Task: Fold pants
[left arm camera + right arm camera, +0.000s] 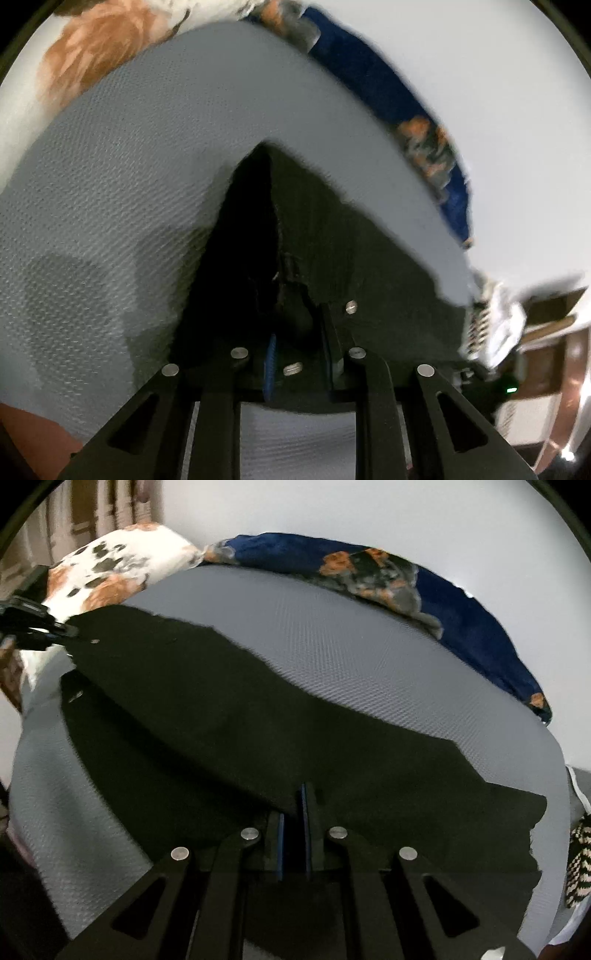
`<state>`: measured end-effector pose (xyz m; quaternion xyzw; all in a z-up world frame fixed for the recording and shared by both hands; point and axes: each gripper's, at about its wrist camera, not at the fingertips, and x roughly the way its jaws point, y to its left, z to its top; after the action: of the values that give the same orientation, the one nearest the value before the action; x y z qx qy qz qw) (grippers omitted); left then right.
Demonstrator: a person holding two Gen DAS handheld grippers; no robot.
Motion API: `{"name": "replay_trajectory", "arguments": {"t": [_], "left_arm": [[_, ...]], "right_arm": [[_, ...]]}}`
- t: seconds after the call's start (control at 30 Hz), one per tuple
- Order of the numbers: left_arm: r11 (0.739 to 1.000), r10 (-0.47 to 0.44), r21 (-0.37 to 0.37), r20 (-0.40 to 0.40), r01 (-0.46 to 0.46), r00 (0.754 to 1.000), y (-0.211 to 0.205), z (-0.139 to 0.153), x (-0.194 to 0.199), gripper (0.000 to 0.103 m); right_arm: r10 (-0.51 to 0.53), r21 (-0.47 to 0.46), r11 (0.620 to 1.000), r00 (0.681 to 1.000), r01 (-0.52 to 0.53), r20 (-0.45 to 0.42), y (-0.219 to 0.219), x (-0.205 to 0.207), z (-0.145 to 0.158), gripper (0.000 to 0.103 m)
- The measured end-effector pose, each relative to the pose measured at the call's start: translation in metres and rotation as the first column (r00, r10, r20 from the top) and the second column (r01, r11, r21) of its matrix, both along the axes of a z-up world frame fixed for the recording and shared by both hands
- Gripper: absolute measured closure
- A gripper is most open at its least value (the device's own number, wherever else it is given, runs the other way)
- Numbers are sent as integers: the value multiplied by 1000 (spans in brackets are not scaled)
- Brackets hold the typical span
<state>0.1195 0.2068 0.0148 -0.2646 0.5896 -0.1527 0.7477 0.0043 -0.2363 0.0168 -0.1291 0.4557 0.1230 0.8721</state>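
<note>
A: Where the black pants (229, 723) lie, is that a bed?

B: Yes, a grey textured mattress (369, 664). In the right wrist view the pants stretch from about 9 o'clock across to 4 o'clock, and part of the cloth is lifted off the surface.

A: What is the right gripper (293, 834) doing?

B: Its fingers (309, 823) are nearly pressed together, pinching a black fold of the pants between the blue pads at 6 o'clock.

A: And the left gripper (301, 350)?

B: In its own view, its fingers (334, 343) grip dark cloth with metal rivets near the waistband, which rises in a peak towards 12 o'clock. From the right wrist view that gripper (68, 631) shows at 9 o'clock, clamped on the pants' far corner.

A: Any containers?

B: I cannot make one out. A white pillow with orange and grey flowers (118, 568) sits at 10 o'clock, and a navy floral blanket (461, 605) runs along the mattress edge from 12 to 3 o'clock. A black-and-cream striped cloth (580, 860) shows at 4 o'clock.
</note>
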Motion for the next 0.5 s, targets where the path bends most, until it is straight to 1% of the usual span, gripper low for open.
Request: {"name": "replay_trajectory", "arguments": {"t": [0.07,0.13,0.2,0.27,0.37,0.4,0.47,0.5], "left_arm": [[1000,-13,25,-51,14,999,6,-20,-4,83],[1000,-3,2,-59,3,998,13,-28,-7,83],[1000,0,-21,-59,-1,998,18,-30,-9,83],[1000,-20,-5,-37,20,999,18,-24,-11,83],[998,-61,32,-11,62,998,27,-17,-20,83],[996,-75,47,-10,76,997,28,-18,-24,83],[993,-93,77,-11,94,996,24,-22,-27,83],[990,-102,97,-9,103,995,19,-24,-26,83]], "right_arm": [[24,-20,999,999,-25,-44,9,-8,-16,97],[38,-28,999,996,-40,-79,13,-13,-30,97],[45,-41,998,993,-50,-111,18,-18,-45,97],[46,-44,998,992,-51,-120,19,-22,-49,97],[37,6,999,990,-37,-133,15,-25,-43,97],[33,37,999,989,-28,-146,12,-27,-43,97],[31,69,997,985,-19,-170,10,-29,-45,97],[32,70,997,983,-20,-180,12,-32,-49,97]]}}
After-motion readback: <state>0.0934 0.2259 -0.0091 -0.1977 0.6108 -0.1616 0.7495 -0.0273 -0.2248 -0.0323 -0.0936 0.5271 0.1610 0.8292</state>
